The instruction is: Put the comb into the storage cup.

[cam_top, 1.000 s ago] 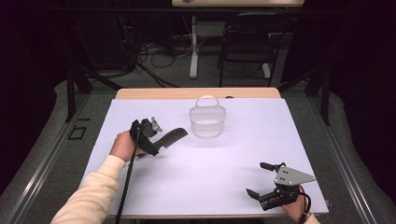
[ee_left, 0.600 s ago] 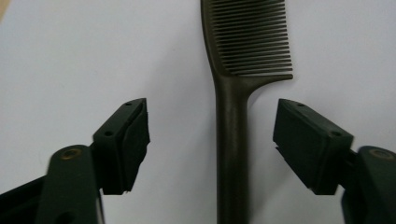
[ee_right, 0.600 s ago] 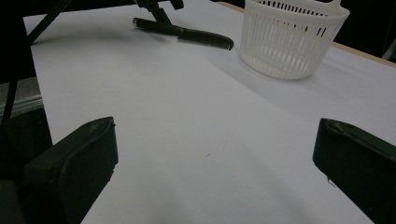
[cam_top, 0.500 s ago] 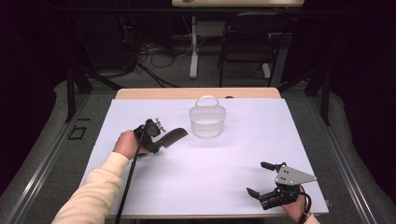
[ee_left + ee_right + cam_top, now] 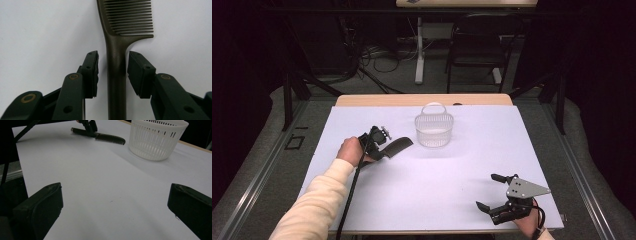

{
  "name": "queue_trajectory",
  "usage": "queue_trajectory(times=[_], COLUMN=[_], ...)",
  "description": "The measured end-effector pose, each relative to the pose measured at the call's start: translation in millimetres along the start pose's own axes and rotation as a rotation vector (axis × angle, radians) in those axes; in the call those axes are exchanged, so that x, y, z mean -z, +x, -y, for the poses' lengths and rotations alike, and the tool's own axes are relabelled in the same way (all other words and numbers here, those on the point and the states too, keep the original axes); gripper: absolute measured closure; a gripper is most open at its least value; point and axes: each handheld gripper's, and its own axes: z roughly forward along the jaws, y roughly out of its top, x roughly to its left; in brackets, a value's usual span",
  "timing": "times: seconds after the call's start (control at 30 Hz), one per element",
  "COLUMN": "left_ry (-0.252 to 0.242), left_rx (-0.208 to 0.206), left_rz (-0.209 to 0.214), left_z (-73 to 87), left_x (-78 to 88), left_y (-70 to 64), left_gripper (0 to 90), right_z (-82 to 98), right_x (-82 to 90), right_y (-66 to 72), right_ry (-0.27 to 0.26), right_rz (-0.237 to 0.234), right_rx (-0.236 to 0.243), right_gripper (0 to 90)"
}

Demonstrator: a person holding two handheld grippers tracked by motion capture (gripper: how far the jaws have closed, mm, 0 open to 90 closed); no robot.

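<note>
left gripper [image 5: 384, 146] sits down on the dark comb [image 5: 393, 148] at center left of the frame, jaws just been closing around its handle. white basket [image 5: 434, 131] just right of it, right gripper [image 5: 492, 192] resting wide open at lower right

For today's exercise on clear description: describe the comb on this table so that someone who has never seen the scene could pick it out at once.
Start at the white table and find the white slatted basket near its far edge. Just left of it, flat on the surface, lies the comb, its handle between the jaws of the left gripper. It is the one dark, long, toothed thing beside the pale round basket.
</note>
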Motion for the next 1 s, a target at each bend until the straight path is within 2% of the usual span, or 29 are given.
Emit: queue_trajectory(times=[0.1,0.57,0.83,1.0], left_ry=[0.019,0.006,0.010,-0.007], left_rx=[-0.001,-0.007,-0.018,-0.001], left_rz=[0.017,0.060,0.061,0.064], left_z=[-1.6,-3.0,-3.3,-0.6], left_x=[-3.5,-5.8,-5.3,-2.8], left_y=[0.2,5.5,5.4,5.7], left_gripper=[62.8,70.4,71.7,71.8], right_z=[0.2,0.7,0.7,0.7], right_x=[0.1,-0.1,0.3,0.6], right_y=[0.3,0.2,0.2,0.3], right_ry=[-0.004,0.001,0.001,0.001], right_rz=[-0.002,0.001,0.003,0.002], right_rx=[0.000,0.002,0.002,0.003], right_gripper=[0.0,0.0,0.0,0.0])
